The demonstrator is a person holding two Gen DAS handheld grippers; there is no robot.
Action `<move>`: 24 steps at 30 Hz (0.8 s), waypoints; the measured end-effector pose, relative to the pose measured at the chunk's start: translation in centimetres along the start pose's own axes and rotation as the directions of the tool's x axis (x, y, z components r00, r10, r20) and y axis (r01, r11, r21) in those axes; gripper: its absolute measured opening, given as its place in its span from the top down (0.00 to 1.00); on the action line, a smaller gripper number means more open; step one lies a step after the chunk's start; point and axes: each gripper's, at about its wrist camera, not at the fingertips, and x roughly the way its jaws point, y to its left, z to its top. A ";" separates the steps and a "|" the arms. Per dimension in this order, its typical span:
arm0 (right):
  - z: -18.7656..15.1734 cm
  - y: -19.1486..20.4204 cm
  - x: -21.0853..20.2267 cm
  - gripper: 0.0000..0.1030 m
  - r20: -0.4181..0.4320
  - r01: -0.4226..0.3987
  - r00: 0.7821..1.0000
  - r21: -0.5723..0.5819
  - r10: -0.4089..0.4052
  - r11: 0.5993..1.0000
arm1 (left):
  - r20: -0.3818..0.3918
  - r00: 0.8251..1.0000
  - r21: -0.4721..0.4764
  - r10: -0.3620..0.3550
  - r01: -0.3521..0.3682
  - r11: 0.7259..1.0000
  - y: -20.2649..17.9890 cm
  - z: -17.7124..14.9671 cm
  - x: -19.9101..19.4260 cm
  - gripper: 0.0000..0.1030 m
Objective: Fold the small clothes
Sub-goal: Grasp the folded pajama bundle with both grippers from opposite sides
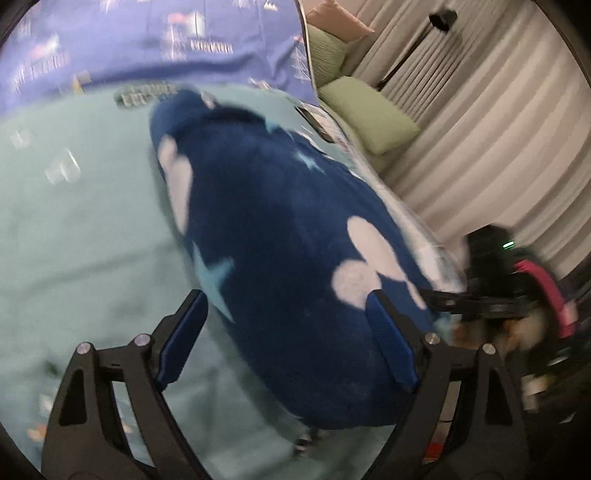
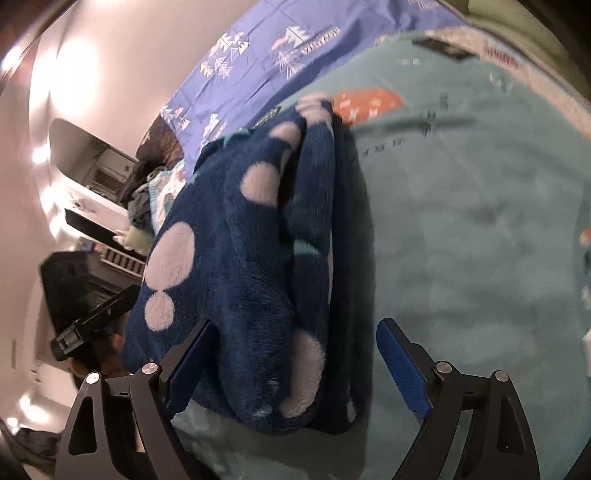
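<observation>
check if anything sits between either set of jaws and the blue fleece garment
Nothing visible does. The blue fleece garment lies on the teal blanket, directly ahead of the open left gripper and open right gripper.

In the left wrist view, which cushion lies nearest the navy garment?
The lower green cushion, beside the navy garment; the other green cushion and pink cushion sit farther back.

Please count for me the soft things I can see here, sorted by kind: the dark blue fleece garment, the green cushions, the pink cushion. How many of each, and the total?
Dark blue fleece garment: 1
Green cushions: 2
Pink cushion: 1
Total: 4
</observation>
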 end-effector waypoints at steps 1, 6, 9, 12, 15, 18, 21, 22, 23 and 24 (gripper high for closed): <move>0.1 -0.7 0.4 0.08 -0.010 -0.038 0.999 0.031 0.038 0.999 | -0.014 0.999 -0.053 -0.051 0.050 0.997 1.0 0.0 0.7 0.10; 0.7 -1.3 1.5 0.04 -0.005 -0.123 0.992 0.064 0.123 0.990 | -0.079 0.974 -0.187 -0.213 0.196 0.963 3.5 -0.8 4.2 0.03; 1.4 -0.7 1.8 0.03 -0.035 -0.118 0.992 0.046 0.120 0.992 | -0.082 0.955 -0.251 -0.285 0.257 0.933 4.2 -0.9 5.1 0.03; 3.3 -0.5 2.3 0.03 -0.060 -0.147 0.987 0.042 0.149 0.988 | -0.064 0.971 -0.159 -0.232 0.220 0.962 3.2 0.2 4.5 0.04; 6.0 -0.9 3.4 0.03 -0.077 -0.157 0.984 0.034 0.159 0.987 | -0.082 0.978 -0.101 -0.191 0.183 0.978 2.0 1.3 4.5 0.03; 8.0 -1.8 4.9 0.03 -0.105 -0.211 0.971 0.048 0.215 0.976 | -0.108 0.975 -0.110 -0.192 0.180 0.977 1.9 1.9 4.6 0.03; 9.8 -1.8 5.8 0.03 -0.131 -0.236 0.963 0.017 0.236 0.972 | -0.103 0.971 -0.135 -0.217 0.202 0.970 2.6 2.1 4.1 0.03; 10.1 -1.9 6.0 0.03 -0.138 -0.241 0.961 0.014 0.241 0.970 | -0.093 0.972 -0.139 -0.218 0.204 0.969 3.0 2.1 3.8 0.04; 10.4 -1.9 6.2 0.03 -0.146 -0.247 0.958 0.011 0.245 0.969 | -0.073 0.974 -0.140 -0.214 0.203 0.969 3.4 2.2 3.3 0.04; 10.7 -1.8 6.5 0.03 -0.154 -0.252 0.956 0.004 0.250 0.968 | -0.045 0.978 -0.129 -0.204 0.197 0.972 3.7 2.4 2.9 0.04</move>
